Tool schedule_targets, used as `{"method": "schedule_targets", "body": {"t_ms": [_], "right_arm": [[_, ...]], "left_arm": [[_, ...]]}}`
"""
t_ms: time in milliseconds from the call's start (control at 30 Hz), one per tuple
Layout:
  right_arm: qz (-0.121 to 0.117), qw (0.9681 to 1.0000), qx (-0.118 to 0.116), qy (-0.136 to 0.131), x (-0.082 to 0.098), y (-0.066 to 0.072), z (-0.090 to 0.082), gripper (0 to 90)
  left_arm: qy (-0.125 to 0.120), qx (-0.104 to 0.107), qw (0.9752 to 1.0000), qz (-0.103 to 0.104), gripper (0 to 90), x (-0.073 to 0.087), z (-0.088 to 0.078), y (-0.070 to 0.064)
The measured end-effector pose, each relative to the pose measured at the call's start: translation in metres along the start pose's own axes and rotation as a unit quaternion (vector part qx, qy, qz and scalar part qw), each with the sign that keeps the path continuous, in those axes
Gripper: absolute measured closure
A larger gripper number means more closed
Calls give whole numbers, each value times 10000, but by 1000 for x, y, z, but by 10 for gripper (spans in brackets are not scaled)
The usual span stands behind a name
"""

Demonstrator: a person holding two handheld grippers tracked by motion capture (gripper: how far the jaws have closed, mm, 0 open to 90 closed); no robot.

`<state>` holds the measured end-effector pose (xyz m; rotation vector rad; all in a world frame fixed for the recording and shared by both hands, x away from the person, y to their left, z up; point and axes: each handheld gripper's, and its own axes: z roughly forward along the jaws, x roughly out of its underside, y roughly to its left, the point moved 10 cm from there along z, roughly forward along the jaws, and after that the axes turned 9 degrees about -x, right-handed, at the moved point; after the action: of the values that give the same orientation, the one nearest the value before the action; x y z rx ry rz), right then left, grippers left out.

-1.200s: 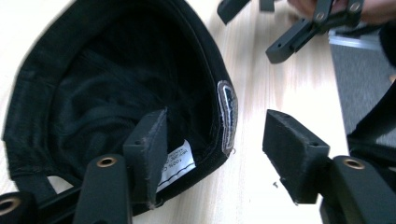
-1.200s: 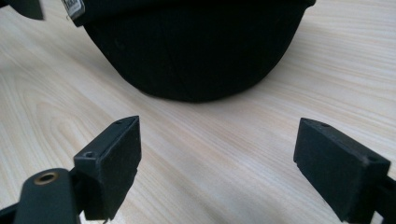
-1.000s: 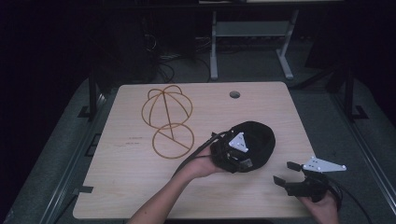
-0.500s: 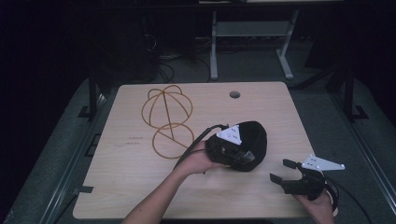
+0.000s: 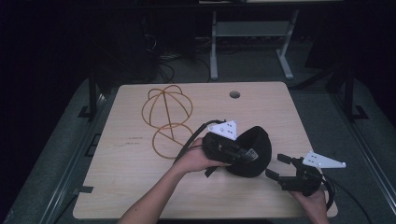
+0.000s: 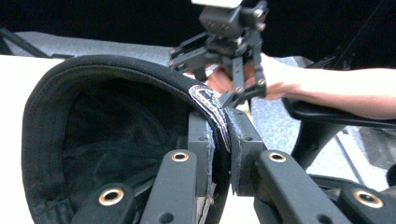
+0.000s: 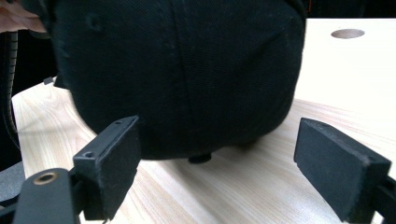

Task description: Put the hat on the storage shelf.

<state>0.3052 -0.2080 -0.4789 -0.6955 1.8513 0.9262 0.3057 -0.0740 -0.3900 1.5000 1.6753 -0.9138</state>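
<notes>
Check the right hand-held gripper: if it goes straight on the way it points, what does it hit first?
Most likely the black cap. The right hand-held gripper stands open, aimed at the cap's crown, with bare table between its pads. How far off the cap sits is hard to tell.

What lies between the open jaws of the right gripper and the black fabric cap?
Only bare light wooden tabletop lies between the right gripper and the black fabric cap, seen in the right gripper view.
</notes>
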Motion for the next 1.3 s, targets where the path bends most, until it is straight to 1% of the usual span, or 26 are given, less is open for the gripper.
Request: {"method": "schedule_targets", "body": {"t_ms": [33, 67, 133, 200, 233, 267, 300, 333, 367, 400, 433, 467, 533, 567, 600, 700, 767, 900, 933, 967, 1000, 1067, 1133, 1233, 1300], "right_arm": [[-16, 10000, -13, 5, 0, 0, 1, 153], [-3, 10000, -61, 12, 0, 0, 4, 159], [-26, 9999, -111, 43, 0, 3, 5, 207], [-84, 9999, -99, 48, 1, 3, 5, 233], [-84, 9999, -99, 48, 1, 3, 5, 233], [-27, 9998, -205, 8, 0, 4, 4, 302], [-27, 9998, -205, 8, 0, 4, 4, 302], [-36, 9996, -268, -33, 0, 5, 4, 406], [-36, 9996, -268, -33, 0, 5, 4, 406], [-50, 9995, -303, -26, 0, 7, 4, 453], [-32, 9995, -328, -15, 0, 8, 4, 505], [-68, 9994, -340, -70, -1, 9, 4, 599], [-63, 9992, -387, -97, -2, 11, 4, 679], [-63, 9992, -387, -97, -2, 11, 4, 679], [-131, 9990, -406, -104, -4, 12, 4, 739], [-226, 9990, -381, -83, -4, 12, 3, 829], [-272, 9990, -335, -129, -6, 13, 2, 876], [-309, 9991, -265, -146, -7, 12, -1, 884], [-335, 9991, -216, -164, -8, 12, -2, 886], [-328, 9991, -202, -168, -9, 12, -3, 886], [-330, 9991, -180, -184, -10, 12, -4, 887], [-339, 9992, -119, -190, -12, 12, -6, 887], [-417, 9990, -37, -179, -14, 11, -7, 888], [-457, 9988, 49, -175, -17, 10, -9, 889], [-475, 9987, 72, -161, -19, 11, -10, 889]], "left_arm": [[-36, 64, 10000, -19, 811, -2, 0, -2], [-21, 177, 9998, 26, 812, -4, 2, -6], [-3, 246, 9996, 117, 812, -6, 6, -10], [2, 323, 9993, 208, 815, -9, 8, -16], [2, 323, 9993, 208, 815, -9, 8, -16], [14, 363, 9989, 286, 815, -11, 10, -19], [14, 363, 9989, 286, 816, -11, 10, -19], [0, 420, 9986, 318, 817, -12, 11, -23], [0, 420, 9986, 318, 817, -12, 11, -23], [-18, 445, 9984, 339, 817, -13, 12, -24], [-46, 487, 9983, 315, 818, -14, 12, -25], [-41, 516, 9982, 308, 821, -14, 13, -25], [-40, 529, 9982, 291, 821, -14, 13, -25], [-40, 529, 9982, 291, 821, -14, 13, -25], [-58, 558, 9981, 263, 821, -15, 13, -25], [-77, 508, 9983, 257, 822, -14, 11, -22], [-83, 500, 9984, 252, 821, -14, 9, -21], [-66, 335, 9991, 234, 818, -11, 2, -15], [-40, 231, 9995, 221, 802, -9, -2, -12], [-40, 231, 9995, 221, 792, -9, -2, -12], [-24, 114, 9997, 210, 781, -6, -5, -9], [40, -52, 9997, 219, 752, -2, -7, -5], [50, -142, 9997, 191, 725, 2, -9, -3], [120, -270, 9994, 187, 679, 8, -13, -1], [132, -347, 9991, 181, 615, 11, -15, 0]]}}
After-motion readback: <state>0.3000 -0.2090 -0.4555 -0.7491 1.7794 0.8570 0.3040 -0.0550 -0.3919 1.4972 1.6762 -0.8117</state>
